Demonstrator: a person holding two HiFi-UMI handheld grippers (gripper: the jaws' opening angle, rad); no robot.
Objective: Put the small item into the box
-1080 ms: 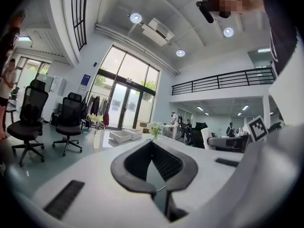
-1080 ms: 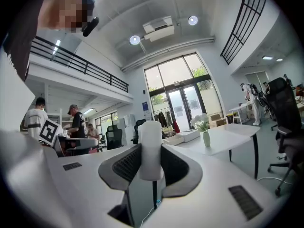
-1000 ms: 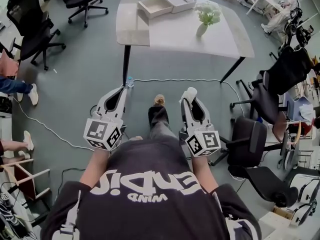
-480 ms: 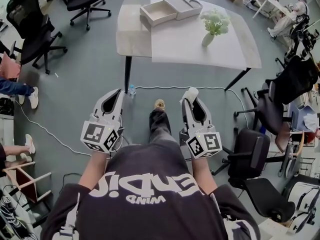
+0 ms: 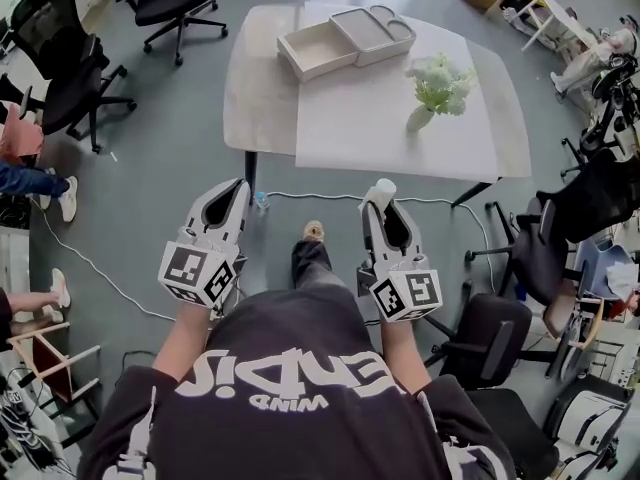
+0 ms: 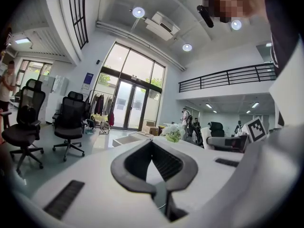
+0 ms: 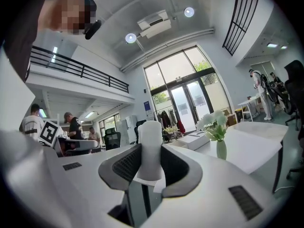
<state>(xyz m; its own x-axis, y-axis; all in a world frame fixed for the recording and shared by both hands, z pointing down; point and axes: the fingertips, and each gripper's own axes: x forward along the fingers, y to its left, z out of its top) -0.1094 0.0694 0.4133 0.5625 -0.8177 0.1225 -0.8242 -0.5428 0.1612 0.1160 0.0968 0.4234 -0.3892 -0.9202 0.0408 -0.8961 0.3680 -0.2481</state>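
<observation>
**Finding 1, change.** Vs. 1 s ago the worktop (image 5: pixel 380 133) sits lower and fuller in the head view. The box (image 5: pixel 296 60) has come down from the top edge w/ it. You've closed on the worktop, and both grippers hold the same spot in front of your chest. This is the approach leg; placing hasn't begun.

**Finding 2, right gripper (image 5: pixel 381 204).** Its jaws pinch the small item (image 7: pixel 151 148), a white upright cylinder whose top stands proud of the jaw tips. The grip looks the same across the head-view frames, no slip seen.

**Finding 3, left gripper (image 5: pixel 232 194).** Jaws pressed together, nothing btwn them. Idle.

**Finding 4, target.**
- The box is an open shallow tray on the far-left part of the worktop.
- Its lid (image 5: pixel 372 33) lies just beside it; can't tell if the two touch.
- The inside looks bare, as far as the head view shows.
- A vase (image 5: pixel 420 118) w/ white flowers stands to the right, well apart from the box.

**Assessment.**
- The item is still well short of the box, which sits toward the worktop's far side from you.
- You'll prob. need to go round the left end or reach across.
- Risk: a white cable (image 5: pixel 310 194) lies on the floor across your path near the worktop legs. Mind your step.
- Status: item carried, not delivered.
</observation>
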